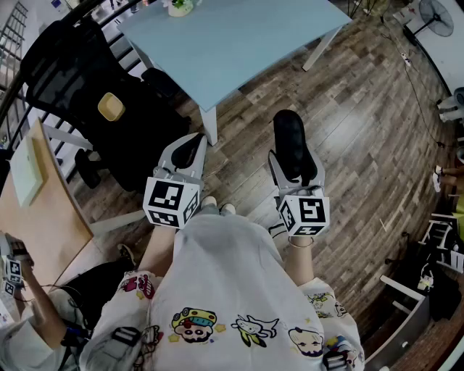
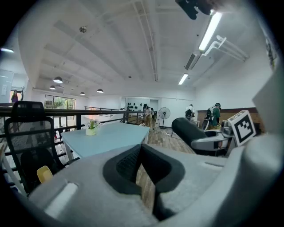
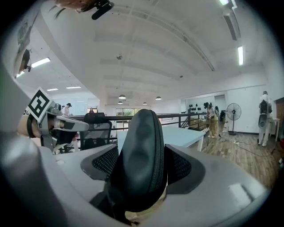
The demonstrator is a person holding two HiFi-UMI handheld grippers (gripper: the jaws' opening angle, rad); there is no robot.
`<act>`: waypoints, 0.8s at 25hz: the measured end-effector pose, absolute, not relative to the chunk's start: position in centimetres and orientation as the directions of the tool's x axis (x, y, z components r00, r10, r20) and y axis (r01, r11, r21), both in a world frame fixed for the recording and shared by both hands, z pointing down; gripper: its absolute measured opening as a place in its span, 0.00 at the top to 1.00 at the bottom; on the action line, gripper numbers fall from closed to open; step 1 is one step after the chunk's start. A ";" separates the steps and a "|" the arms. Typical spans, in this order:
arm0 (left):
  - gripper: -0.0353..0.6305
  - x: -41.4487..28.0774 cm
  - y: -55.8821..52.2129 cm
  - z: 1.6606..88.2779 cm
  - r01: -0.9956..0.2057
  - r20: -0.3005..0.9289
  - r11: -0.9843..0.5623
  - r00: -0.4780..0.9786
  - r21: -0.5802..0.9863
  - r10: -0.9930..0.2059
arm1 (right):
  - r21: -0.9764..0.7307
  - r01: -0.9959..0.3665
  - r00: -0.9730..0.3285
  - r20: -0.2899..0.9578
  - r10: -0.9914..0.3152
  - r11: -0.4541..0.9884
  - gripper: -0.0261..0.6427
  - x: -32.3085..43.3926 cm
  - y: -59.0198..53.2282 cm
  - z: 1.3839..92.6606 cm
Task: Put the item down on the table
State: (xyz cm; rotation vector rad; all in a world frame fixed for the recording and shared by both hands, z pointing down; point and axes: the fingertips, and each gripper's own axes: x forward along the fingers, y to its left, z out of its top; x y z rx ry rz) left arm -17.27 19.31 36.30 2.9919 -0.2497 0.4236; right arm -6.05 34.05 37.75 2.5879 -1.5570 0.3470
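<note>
**Black case held in the right gripper, short of the blue table**

The black case (image 1: 291,142) sat upright in the right gripper (image 1: 296,178), just right of centre in the head view. It hung over the wooden floor (image 1: 348,130), not on any surface. In the right gripper view the two padded fingers (image 3: 179,166) pressed on the case from both sides. The case rose well above them, with a zip seam running up its edge. It was oval and hard-looking, perhaps a glasses case, though the views did not settle that.

The left gripper (image 1: 190,148) was held just left of centre, level with the right one and a little apart from it. Its fingers were together at the tips with nothing between them. Only a sliver of floor showed through the slit lower down in the left gripper view.

The light blue table (image 1: 232,43) filled the upper centre of the head view, beyond both grippers. A small potted plant (image 1: 180,7) stood at its far edge. A black mesh chair (image 1: 80,87) stood at the upper left, with a yellow object (image 1: 111,106) on it. A wooden desk (image 1: 36,210) ran down the left edge.
</note>
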 end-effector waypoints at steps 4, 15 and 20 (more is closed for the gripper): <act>0.95 -17.0 19.3 36.7 -0.178 0.288 -0.981 0.946 0.081 -0.148 | -0.053 -0.885 0.440 0.234 -0.867 -0.463 0.45 -5.8 34.0 37.9; 0.95 -15.2 17.2 38.0 -0.200 0.308 -0.976 0.937 0.090 -0.164 | -0.090 -0.882 0.429 0.258 -0.866 -0.463 0.45 -3.5 32.5 39.3; 0.95 -11.7 13.9 37.9 -0.197 0.302 -0.976 0.940 0.095 -0.160 | -0.077 -0.884 0.430 0.255 -0.866 -0.462 0.45 -0.2 29.2 39.0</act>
